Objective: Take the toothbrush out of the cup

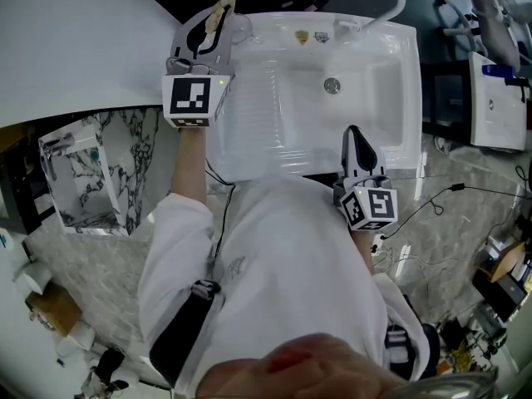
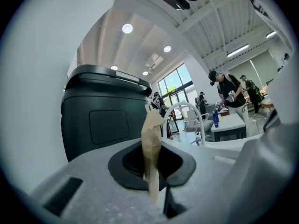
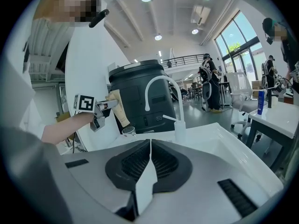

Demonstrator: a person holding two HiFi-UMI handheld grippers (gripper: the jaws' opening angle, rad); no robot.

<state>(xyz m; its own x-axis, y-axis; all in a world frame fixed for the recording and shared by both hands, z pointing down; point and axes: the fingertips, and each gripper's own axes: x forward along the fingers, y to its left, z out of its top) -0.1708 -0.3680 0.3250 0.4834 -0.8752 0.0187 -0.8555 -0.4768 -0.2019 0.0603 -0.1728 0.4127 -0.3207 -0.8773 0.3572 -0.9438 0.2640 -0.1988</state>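
The tan toothbrush (image 2: pixel 152 139) was pinched by the left gripper (image 2: pixel 155 171) just above the glass cup (image 3: pixel 128 131) at the sink's (image 1: pixel 249 140) back left corner, seemingly to clear its rim. The right gripper (image 3: pixel 149 148) was pressed together, empty, at the front edge.

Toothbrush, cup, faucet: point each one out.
toothbrush (image 2: pixel 152 143), left gripper view, on the middle of its tan shaft.
cup (image 3: pixel 129 131), right gripper view, on its clear rim.
faucet (image 3: pixel 180 129), right gripper view, on its white base.
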